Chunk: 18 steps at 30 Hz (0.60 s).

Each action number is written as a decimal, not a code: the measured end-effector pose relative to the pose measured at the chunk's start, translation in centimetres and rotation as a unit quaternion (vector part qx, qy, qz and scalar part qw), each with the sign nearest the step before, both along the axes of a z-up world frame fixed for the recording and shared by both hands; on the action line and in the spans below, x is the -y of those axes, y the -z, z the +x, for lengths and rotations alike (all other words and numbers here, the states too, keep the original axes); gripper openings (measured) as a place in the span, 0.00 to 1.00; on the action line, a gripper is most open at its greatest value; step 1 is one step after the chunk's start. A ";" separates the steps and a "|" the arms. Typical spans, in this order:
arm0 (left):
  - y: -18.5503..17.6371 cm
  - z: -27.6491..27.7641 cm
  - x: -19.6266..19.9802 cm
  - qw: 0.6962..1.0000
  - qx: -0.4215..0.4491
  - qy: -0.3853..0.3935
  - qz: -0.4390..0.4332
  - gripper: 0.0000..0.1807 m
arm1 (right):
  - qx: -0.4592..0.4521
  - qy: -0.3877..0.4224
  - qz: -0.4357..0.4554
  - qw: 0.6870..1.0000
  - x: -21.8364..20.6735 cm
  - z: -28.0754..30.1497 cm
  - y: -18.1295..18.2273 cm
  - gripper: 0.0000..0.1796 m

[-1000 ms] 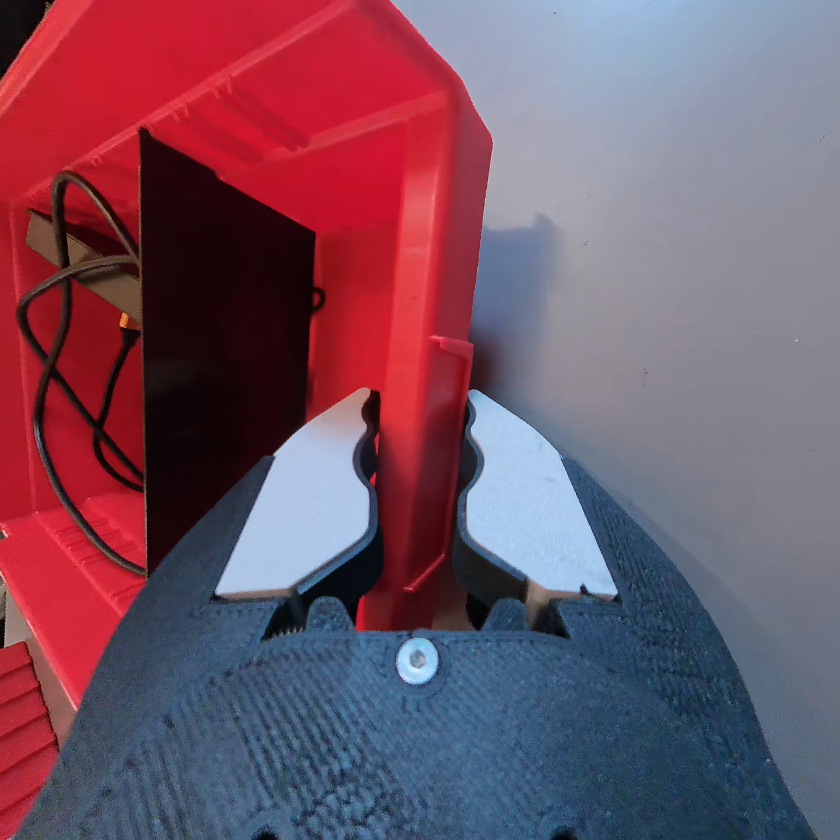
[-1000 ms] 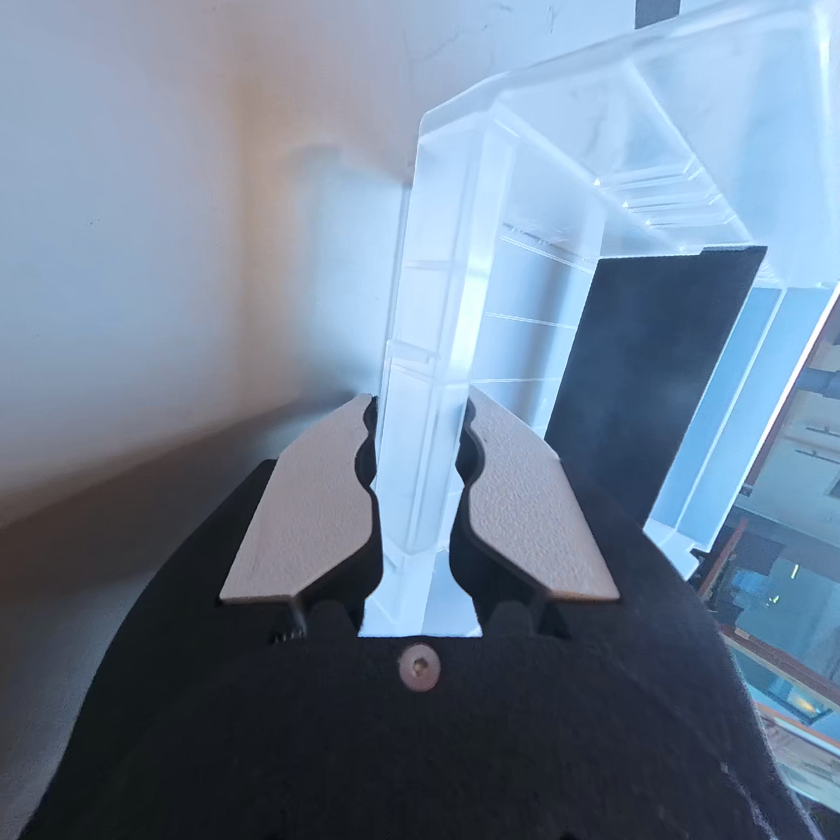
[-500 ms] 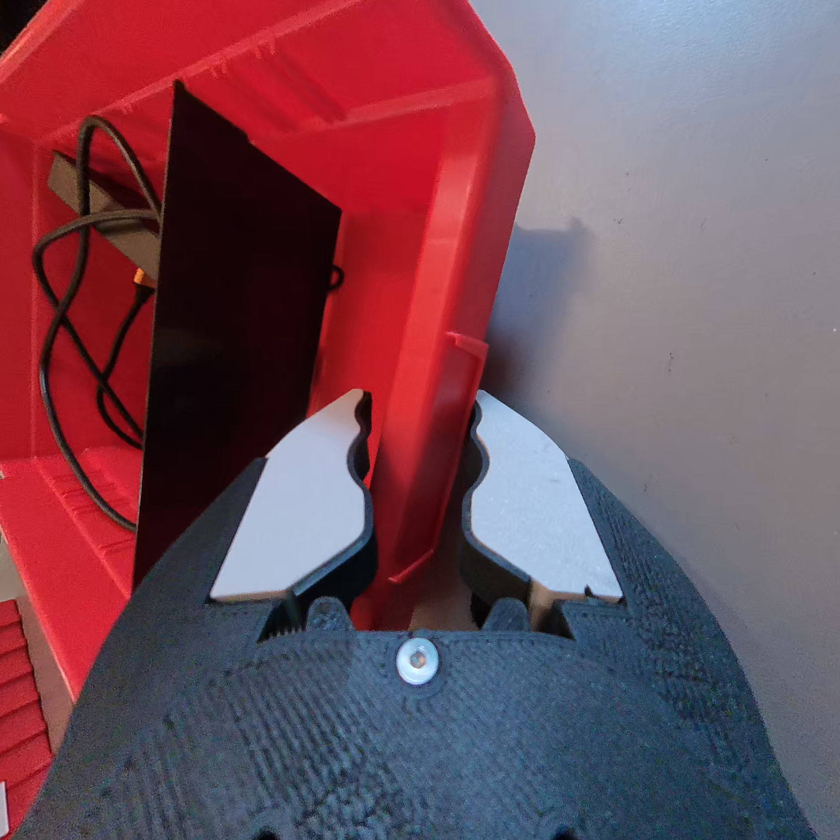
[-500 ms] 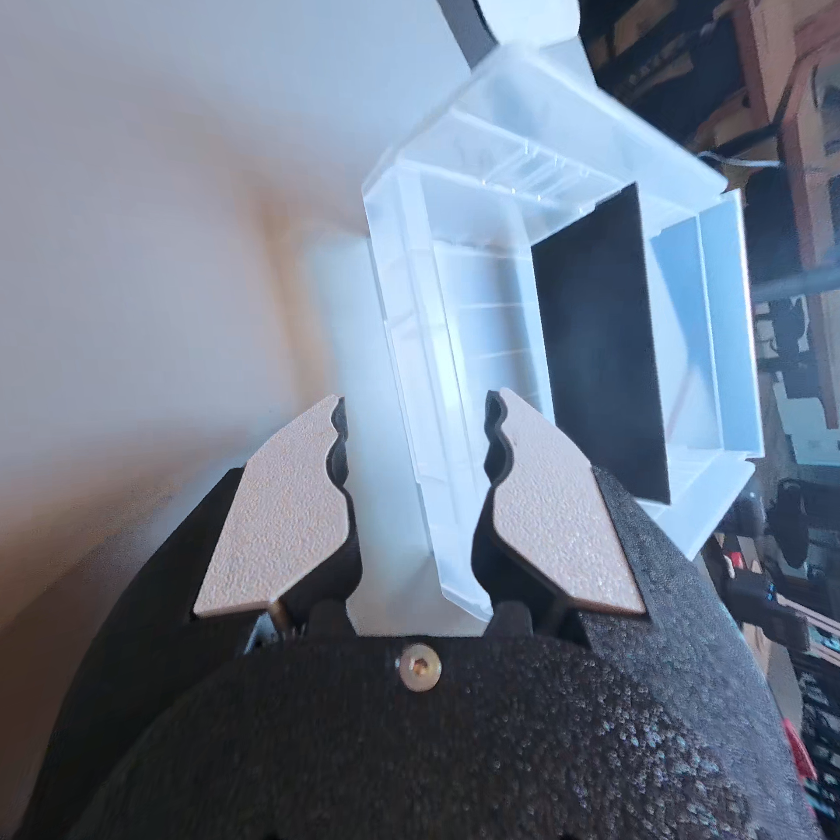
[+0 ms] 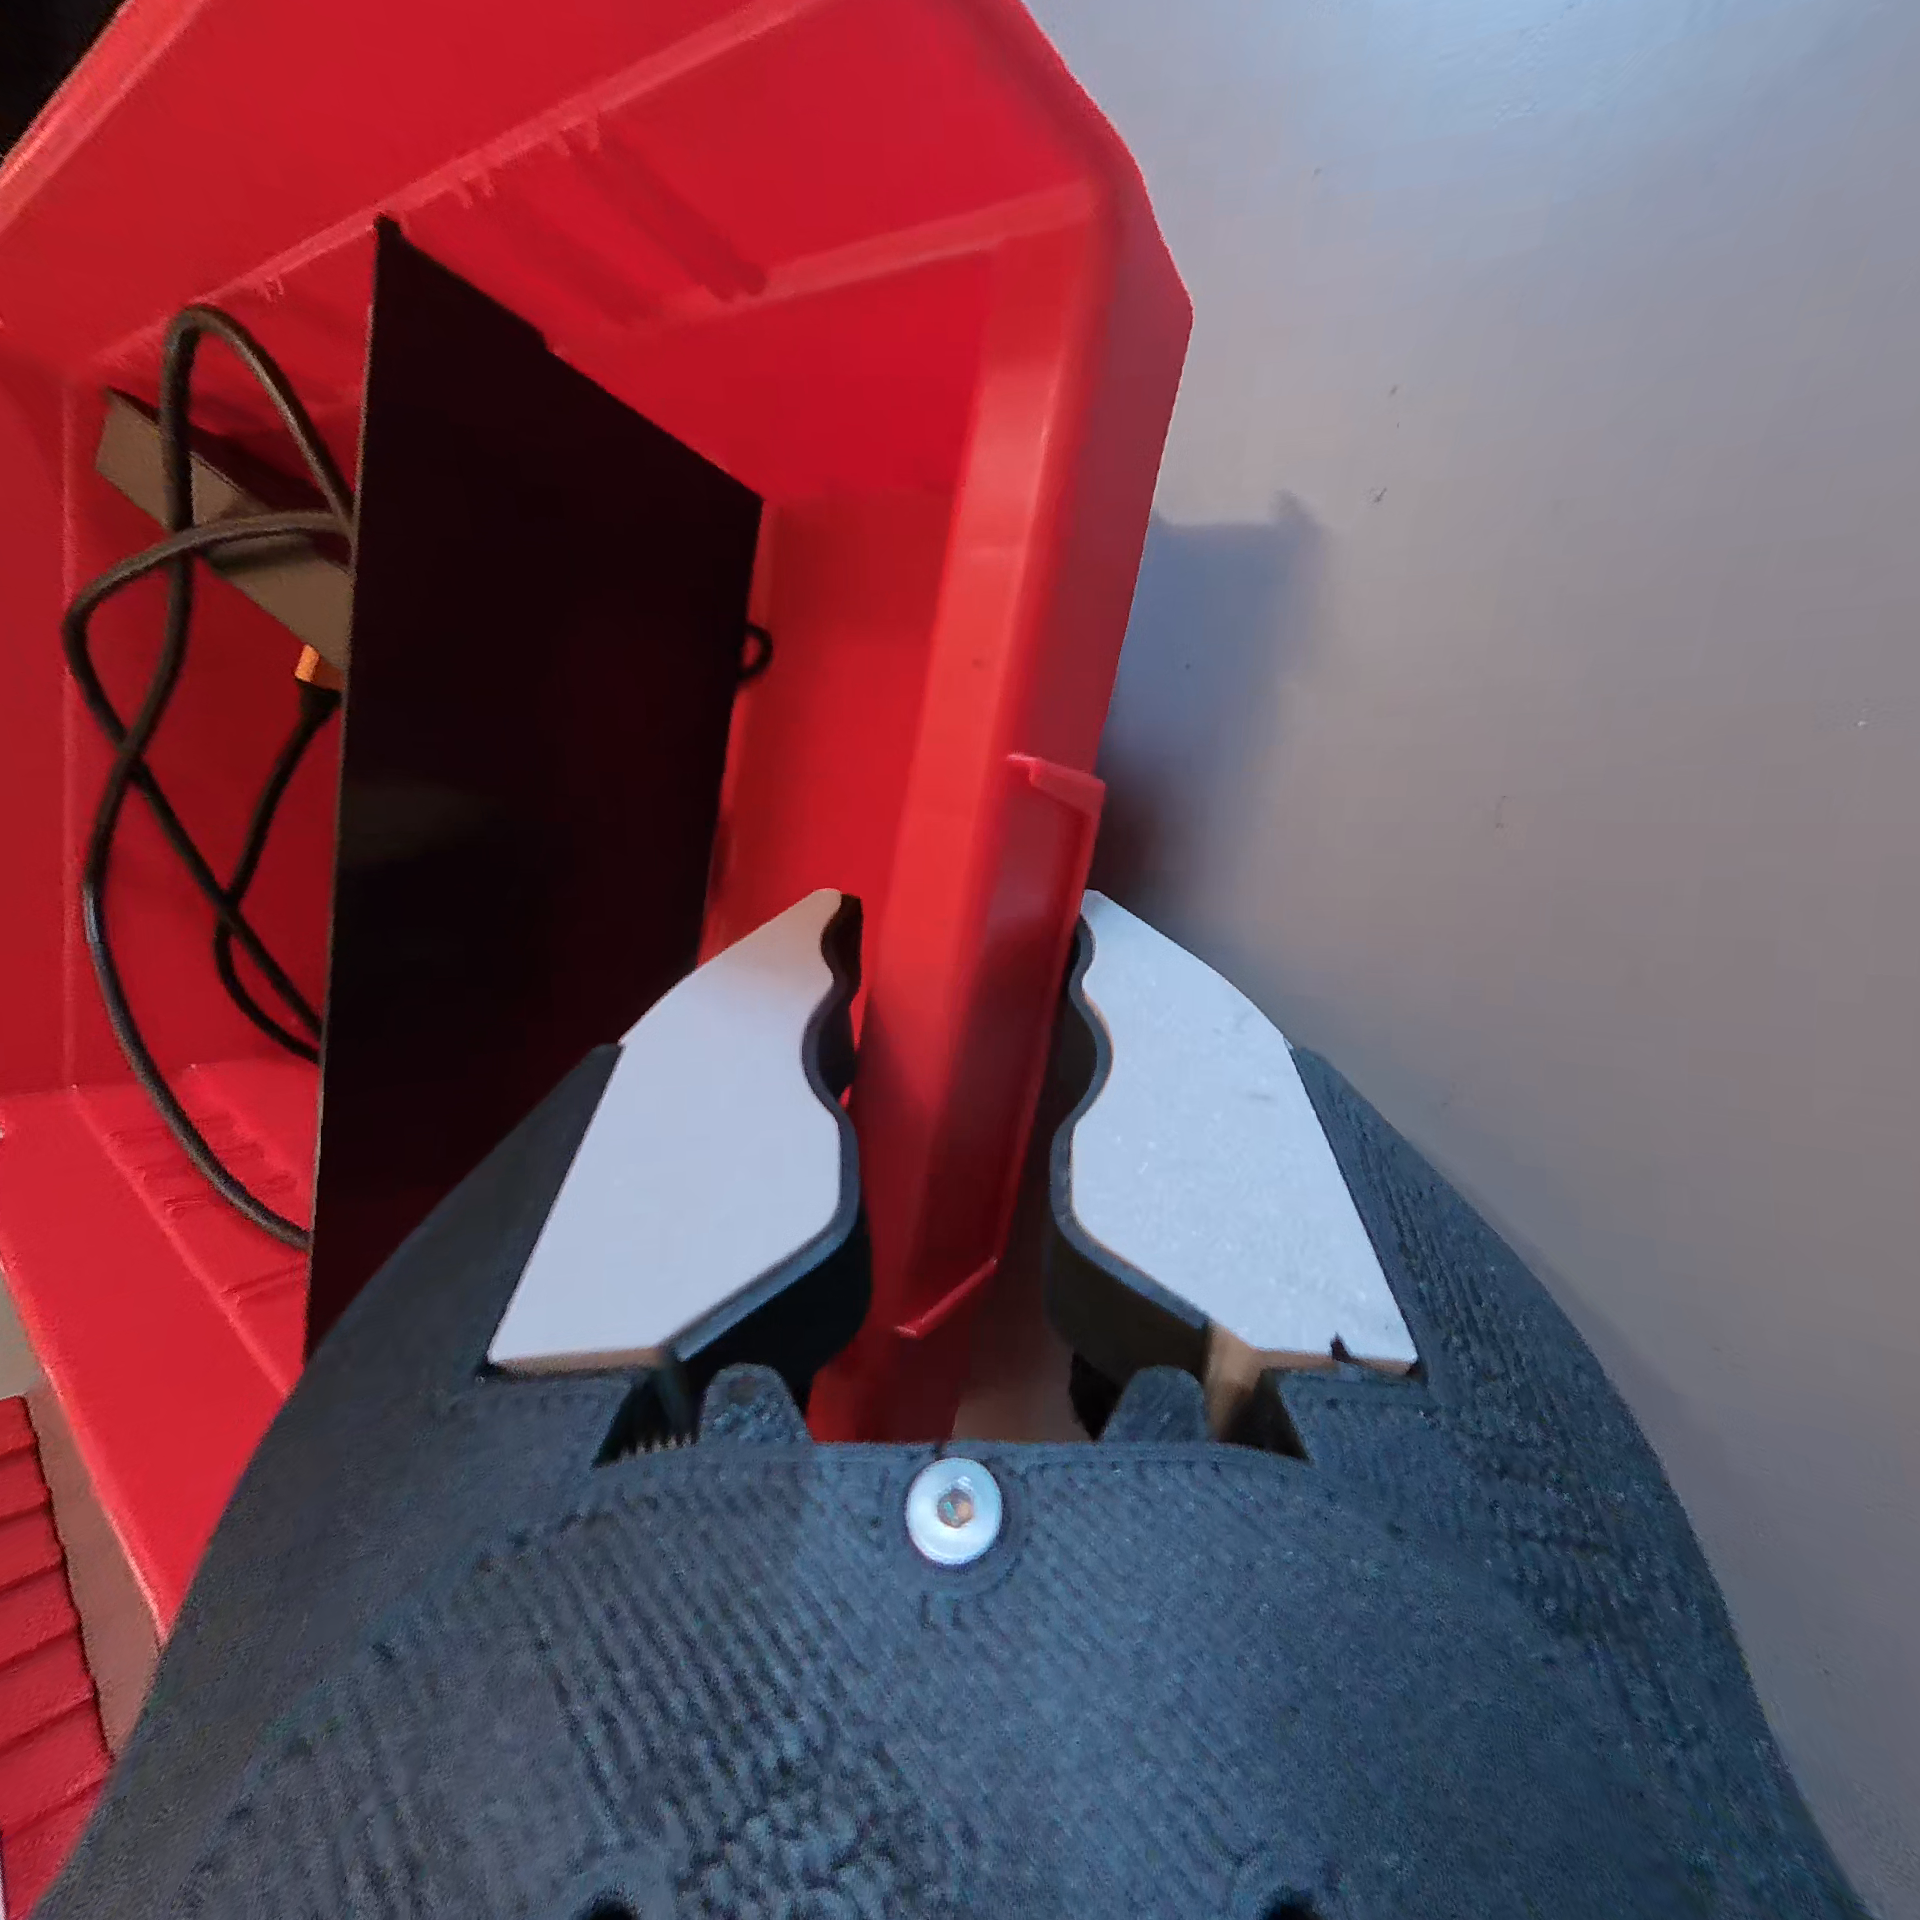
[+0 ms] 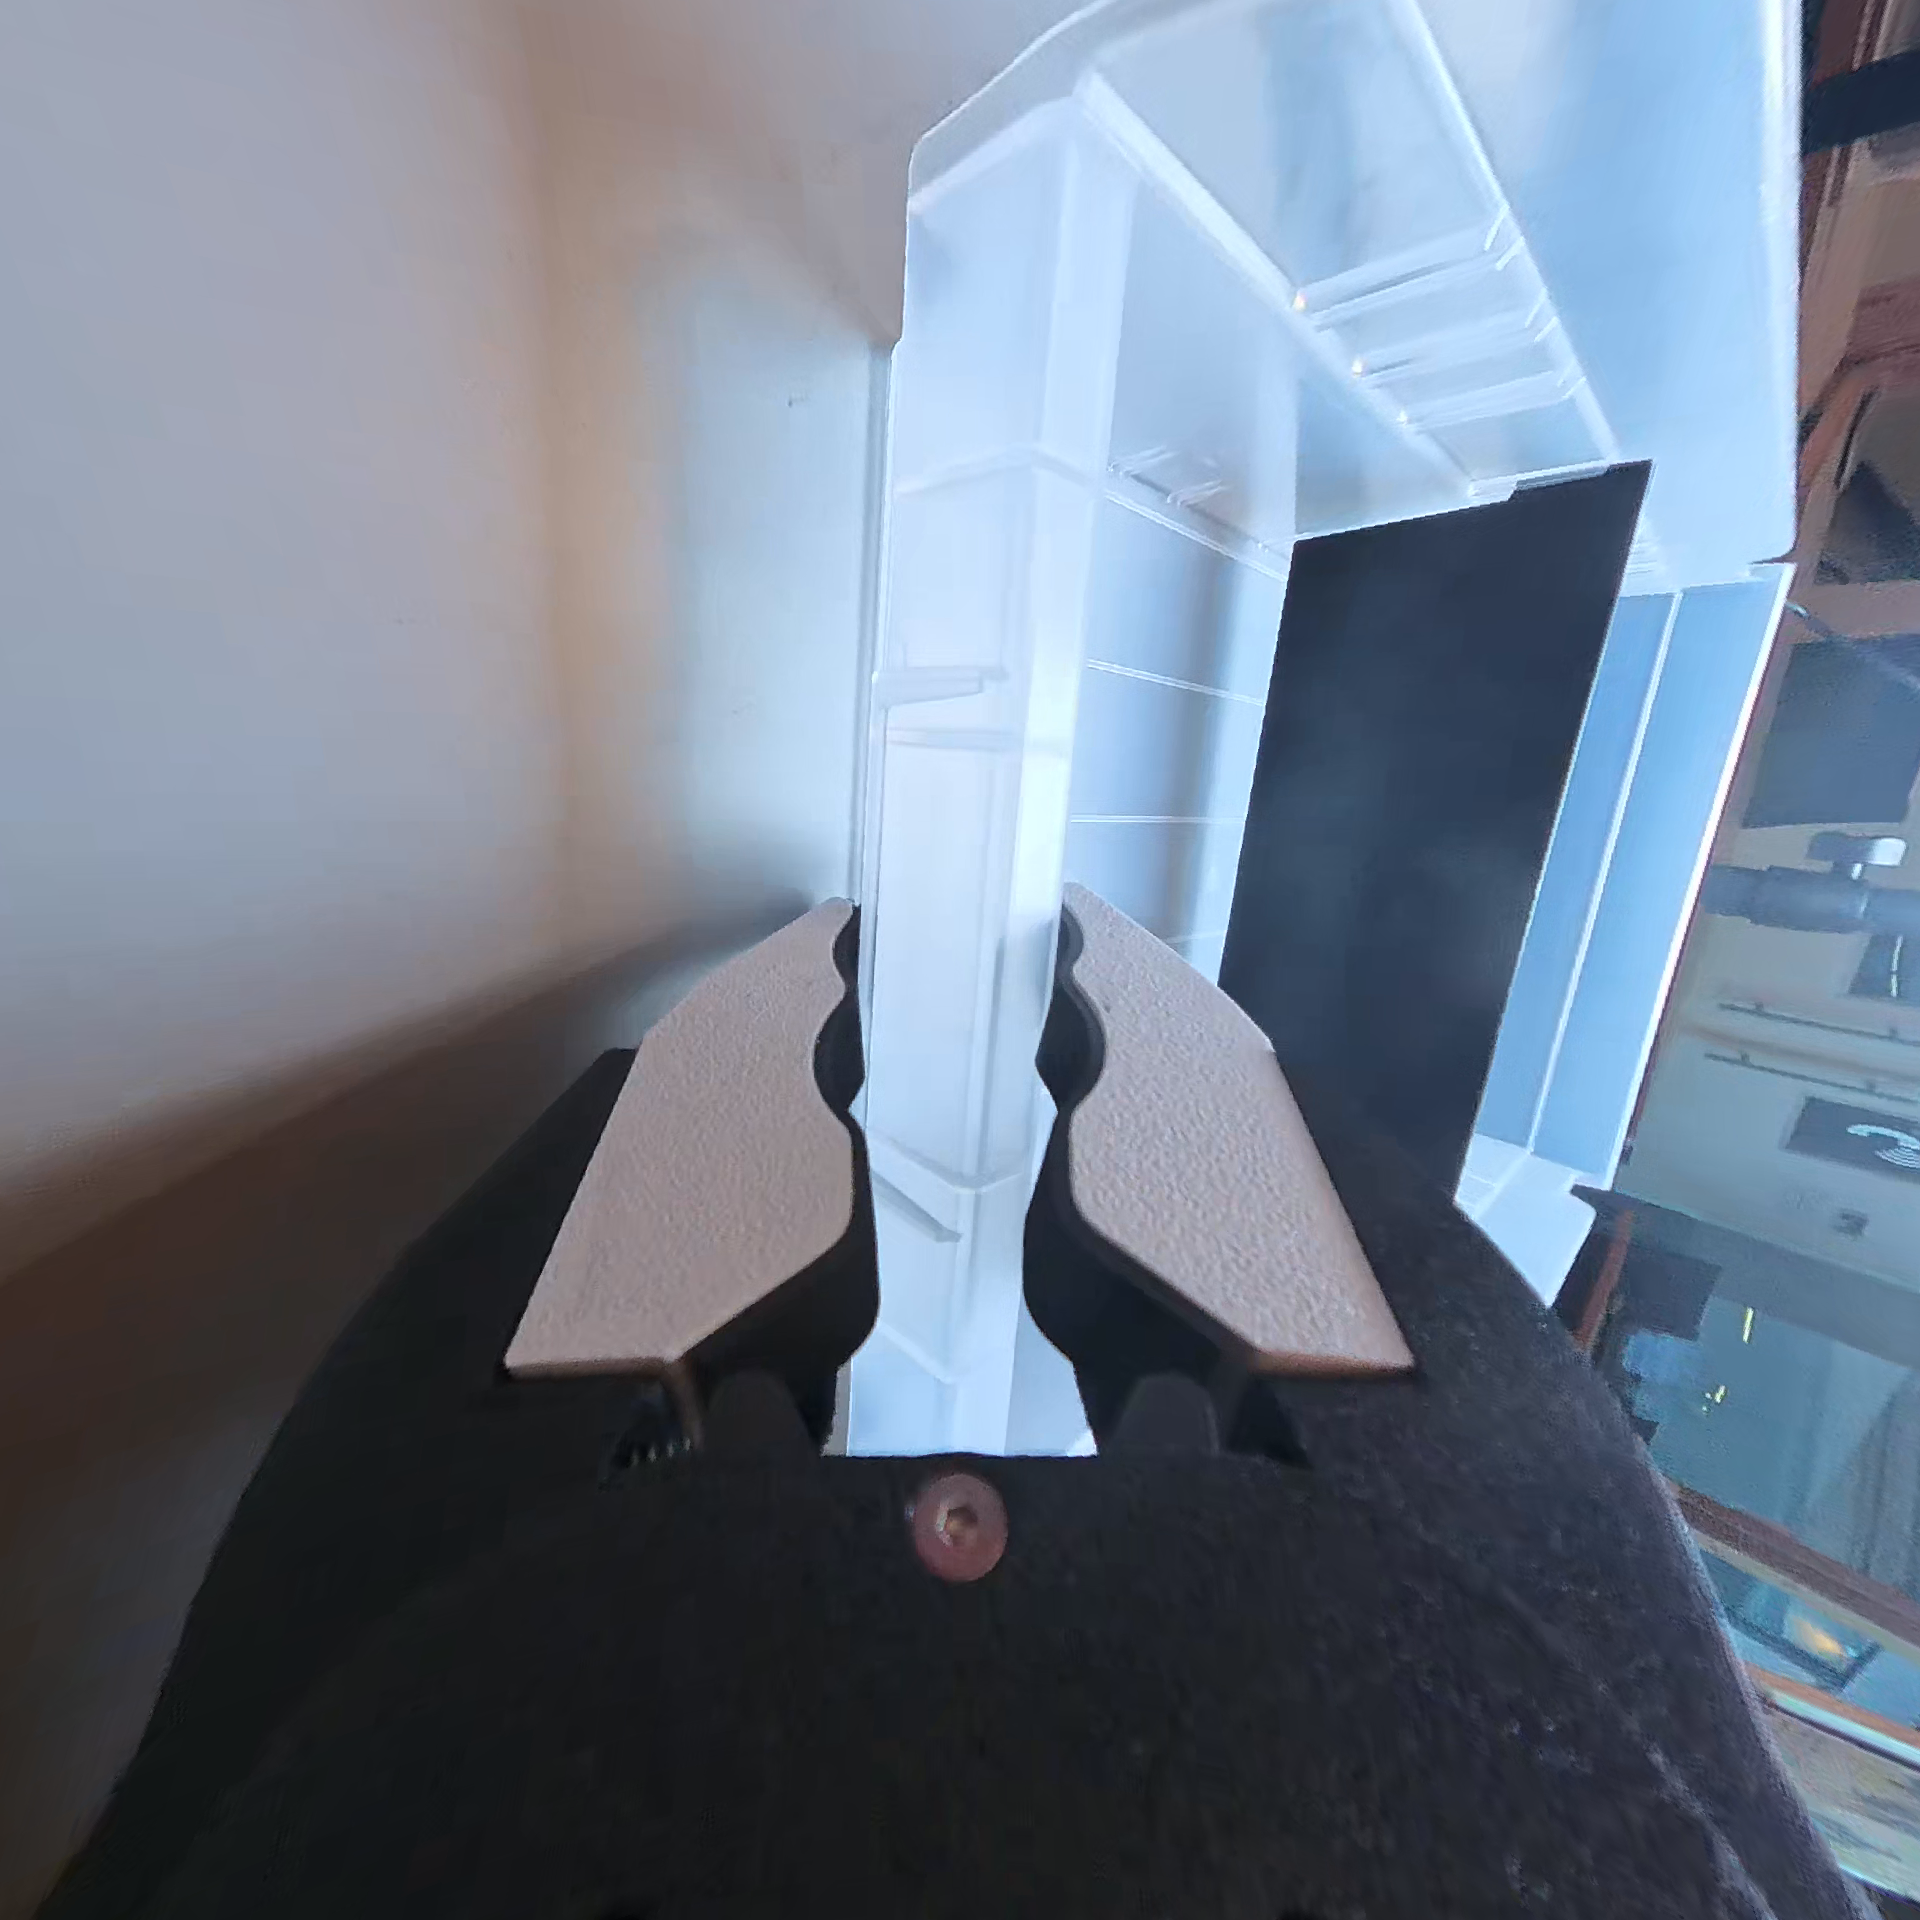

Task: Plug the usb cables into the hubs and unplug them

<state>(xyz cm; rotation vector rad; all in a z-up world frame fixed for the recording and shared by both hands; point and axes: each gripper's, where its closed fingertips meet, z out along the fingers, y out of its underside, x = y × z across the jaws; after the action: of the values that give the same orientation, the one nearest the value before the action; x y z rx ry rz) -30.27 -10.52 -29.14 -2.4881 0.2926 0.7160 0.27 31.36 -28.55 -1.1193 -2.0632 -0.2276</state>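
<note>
Between the right gripper's (image 6: 958, 925) pads stood the side wall of one clear bin (image 6: 1174, 623), clamped, probably for carrying or steadying. The left gripper (image 5: 961, 914) likewise straddled one red bin's (image 5: 623, 260) wall, its pads narrowed against it. Left of that claw, past one black divider (image 5: 540, 779), lay one hub (image 5: 208, 488) tangled in black cable (image 5: 114, 790).

A hub (image 5: 223, 520) and cable (image 5: 135, 831) are held in the bin (image 5: 831, 260), left of its divider (image 5: 540, 779). A second bin (image 6: 1195, 416) is split by another divider (image 6: 1434, 810), set right of its gripped wall.
</note>
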 end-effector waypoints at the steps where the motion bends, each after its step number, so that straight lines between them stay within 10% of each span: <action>1: 0.0 -0.1 0.0 1.000 0.002 0.002 0.003 0.20 | 0.001 -0.001 0.000 1.000 0.0 0.0 0.0 0.18; 7: -0.3 -0.2 0.1 0.999 0.020 -0.008 0.028 0.27 | -0.092 0.020 -0.059 0.994 2.2 -0.1 -2.1 0.24; 14: -8.3 1.6 -1.4 0.961 0.144 -0.014 0.234 0.29 | -0.271 0.078 -0.311 0.908 10.7 0.3 -6.2 0.26; 18: -11.9 -0.6 -1.9 0.943 0.157 -0.050 0.288 0.28 | -0.321 0.091 -0.327 0.884 12.8 0.0 -6.6 0.09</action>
<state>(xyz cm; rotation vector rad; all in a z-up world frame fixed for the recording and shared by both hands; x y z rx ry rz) -30.84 -8.64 -17.22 -2.0137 -0.1491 0.3596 0.29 18.58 -21.98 -1.5239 -1.4404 0.7220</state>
